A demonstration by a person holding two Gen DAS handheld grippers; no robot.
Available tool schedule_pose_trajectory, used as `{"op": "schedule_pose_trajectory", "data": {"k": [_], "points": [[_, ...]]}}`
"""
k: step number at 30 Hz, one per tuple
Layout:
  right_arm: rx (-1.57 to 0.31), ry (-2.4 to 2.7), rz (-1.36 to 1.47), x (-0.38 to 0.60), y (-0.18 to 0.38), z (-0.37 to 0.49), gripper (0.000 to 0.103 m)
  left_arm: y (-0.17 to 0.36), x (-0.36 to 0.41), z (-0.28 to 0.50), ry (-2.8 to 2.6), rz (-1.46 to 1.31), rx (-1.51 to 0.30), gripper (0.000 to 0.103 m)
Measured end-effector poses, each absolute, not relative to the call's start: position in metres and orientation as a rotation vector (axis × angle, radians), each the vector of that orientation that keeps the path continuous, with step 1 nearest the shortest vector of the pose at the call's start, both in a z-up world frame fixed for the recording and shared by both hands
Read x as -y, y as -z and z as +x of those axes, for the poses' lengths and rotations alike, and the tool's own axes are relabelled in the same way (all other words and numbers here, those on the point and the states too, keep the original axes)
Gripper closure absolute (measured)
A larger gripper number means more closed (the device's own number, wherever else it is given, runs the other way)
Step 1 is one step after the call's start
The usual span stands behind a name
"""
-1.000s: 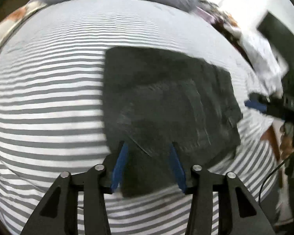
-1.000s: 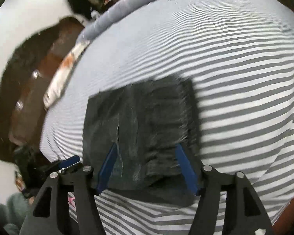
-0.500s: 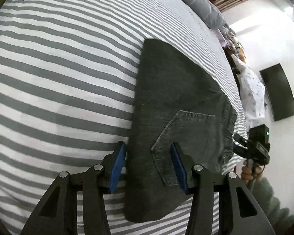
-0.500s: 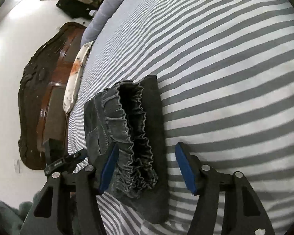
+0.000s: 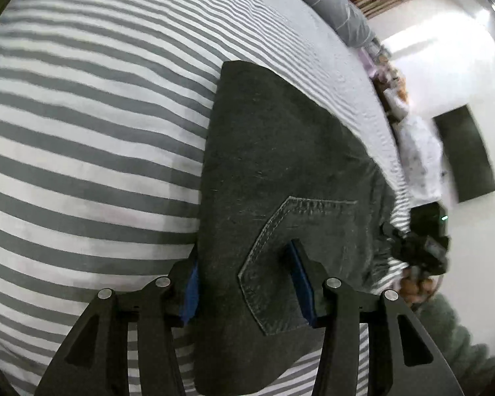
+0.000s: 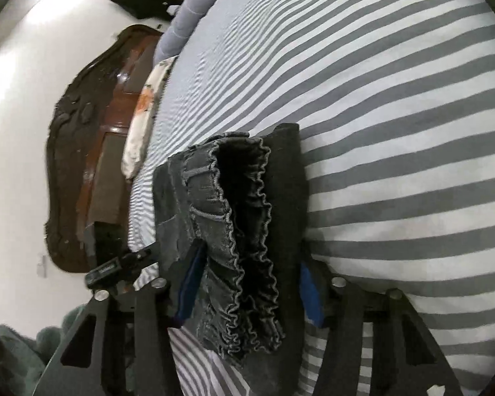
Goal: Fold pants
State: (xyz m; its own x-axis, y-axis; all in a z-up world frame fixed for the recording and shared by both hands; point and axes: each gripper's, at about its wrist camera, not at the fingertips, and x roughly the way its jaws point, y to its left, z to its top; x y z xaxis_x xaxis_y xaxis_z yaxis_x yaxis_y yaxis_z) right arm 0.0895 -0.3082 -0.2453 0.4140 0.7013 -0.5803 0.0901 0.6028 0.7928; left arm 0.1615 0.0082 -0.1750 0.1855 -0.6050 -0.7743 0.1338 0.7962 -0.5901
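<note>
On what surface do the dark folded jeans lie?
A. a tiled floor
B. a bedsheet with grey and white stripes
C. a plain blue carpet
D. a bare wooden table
B: the dark folded jeans rest on the striped bedsheet, whose grey and white stripes surround them.

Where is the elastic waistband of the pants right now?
In the right wrist view, the ruffled waistband lies between the closing right gripper's blue fingers, at the near end of the folded pants on the striped bedsheet.
</note>
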Motion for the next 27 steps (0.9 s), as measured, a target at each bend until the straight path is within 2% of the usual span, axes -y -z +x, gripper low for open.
{"op": "schedule_pose_trajectory", "data": {"k": [1,2,3,5,8,18,27], "points": [[-1.100,-0.433,0.855,0.307,0.243,0.089,0.066,0.172,-0.005,0.160,0.535,-0.407,-1.282,0.061],[-1.098,-0.429,0.855,0.305,0.241,0.088,0.068,0.169,0.001,0.159,0.529,-0.376,-1.277,0.069],[-1.097,-0.419,0.853,0.302,0.240,0.088,0.071,0.166,0.006,0.157,0.515,-0.329,-1.273,0.071],[-1.089,-0.380,0.827,0.297,0.233,0.085,0.075,0.162,0.011,0.155,0.506,-0.300,-1.256,0.081],[-1.070,-0.327,0.796,0.289,0.218,0.078,0.078,0.153,0.007,0.152,0.505,-0.323,-1.229,0.090],[-1.048,-0.258,0.693,0.257,0.153,0.092,0.080,0.097,0.008,0.149,0.548,-0.313,-1.064,0.093],[-1.035,-0.316,0.648,0.214,0.135,0.175,0.081,0.083,-0.049,0.208,0.453,-0.328,-1.007,0.093]]}}
